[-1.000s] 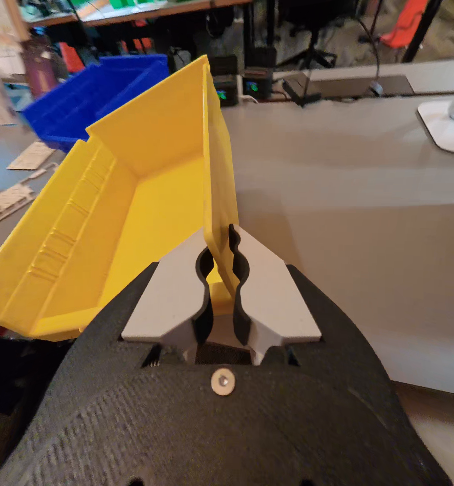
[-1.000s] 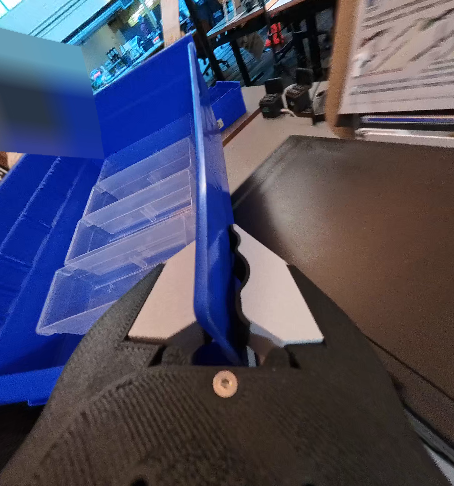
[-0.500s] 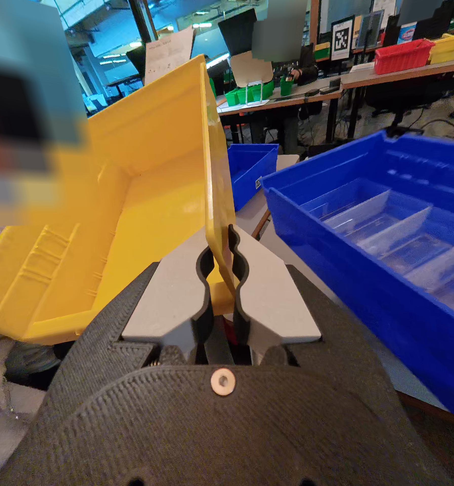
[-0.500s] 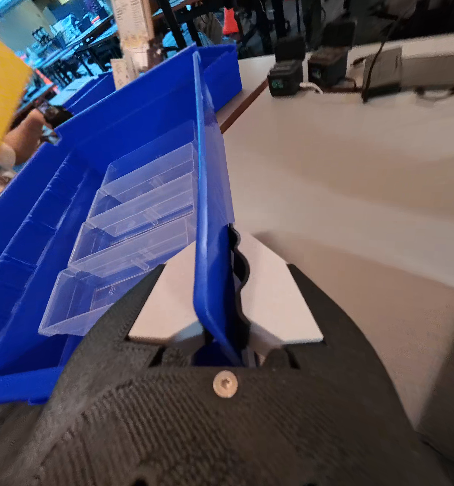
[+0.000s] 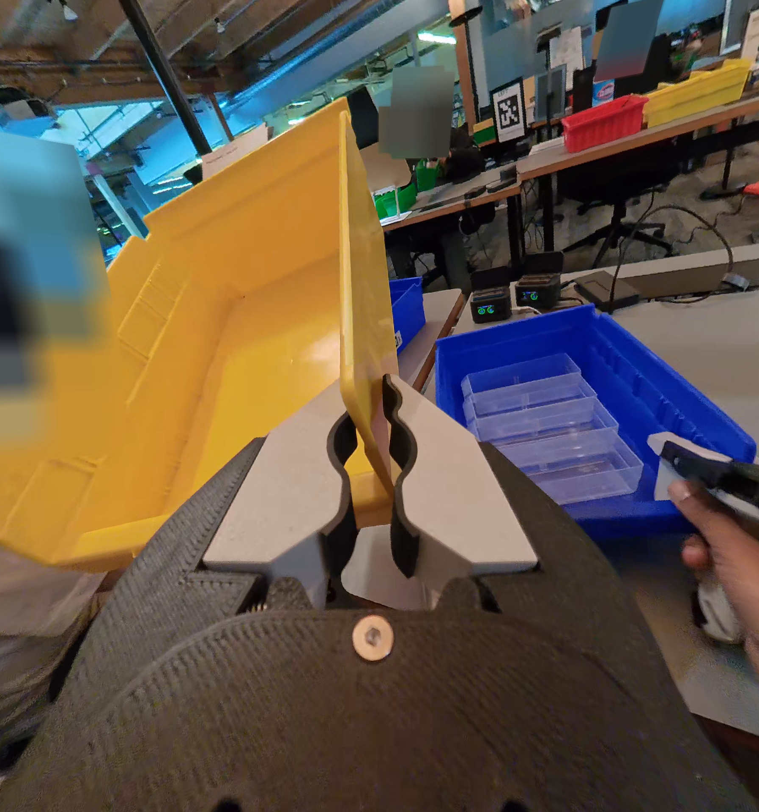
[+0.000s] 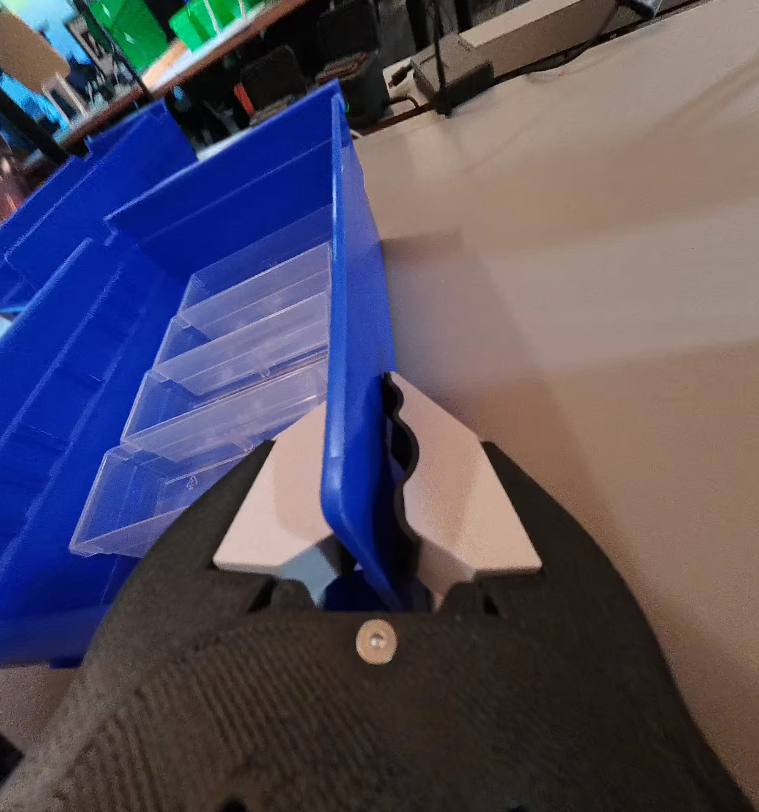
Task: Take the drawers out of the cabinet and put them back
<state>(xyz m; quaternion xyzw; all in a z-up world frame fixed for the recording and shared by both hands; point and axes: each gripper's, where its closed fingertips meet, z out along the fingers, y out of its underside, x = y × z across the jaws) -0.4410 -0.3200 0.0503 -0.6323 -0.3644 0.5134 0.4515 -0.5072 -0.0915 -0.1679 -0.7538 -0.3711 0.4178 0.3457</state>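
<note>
L gripper clamps side wall of empty yellow plastic bin, tilted in air. R gripper pinches wall of blue plastic bin w/ four clear plastic drawers; only L view shows it resting on grey table.

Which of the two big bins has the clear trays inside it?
The blue bin, gripped by the right claw, holds clear trays. The yellow bin is empty.
</note>
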